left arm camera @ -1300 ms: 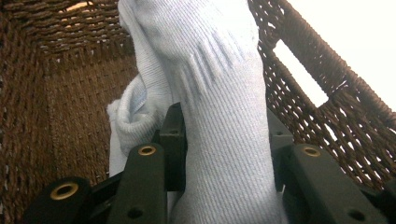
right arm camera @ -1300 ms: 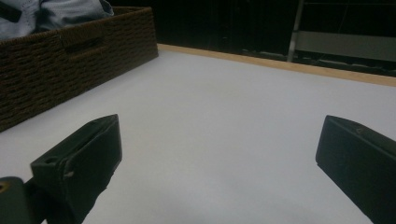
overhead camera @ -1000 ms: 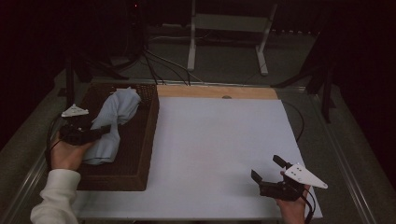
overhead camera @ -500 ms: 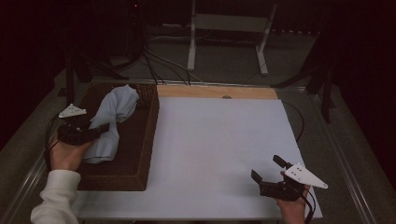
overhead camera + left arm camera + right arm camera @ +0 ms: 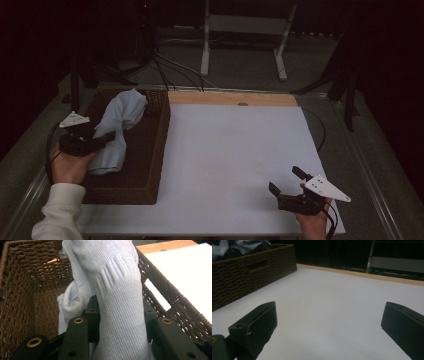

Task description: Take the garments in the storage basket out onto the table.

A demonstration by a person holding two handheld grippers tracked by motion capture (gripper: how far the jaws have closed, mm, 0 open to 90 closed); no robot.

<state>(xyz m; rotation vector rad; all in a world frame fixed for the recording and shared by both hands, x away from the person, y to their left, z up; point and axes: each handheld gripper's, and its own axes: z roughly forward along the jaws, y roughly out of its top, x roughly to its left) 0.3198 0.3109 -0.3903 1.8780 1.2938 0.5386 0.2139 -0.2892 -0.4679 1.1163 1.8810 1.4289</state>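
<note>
Inside basket [image 5: 150, 150]: you have the left gripper [image 5: 102, 141] clamped partway on the pale blue sock [image 5: 120, 315], jaws pressing its ribbed leg.
Handling: soft, light, limp knit; expect it to drape and stretch.
Hold point: stay on the ribbed band.
Obstruction: basket's woven wall may snag the sock.
Beyond basket: right gripper [image 5: 285, 181] rests wide open, empty, on the white sheet [image 5: 235, 150].
</note>
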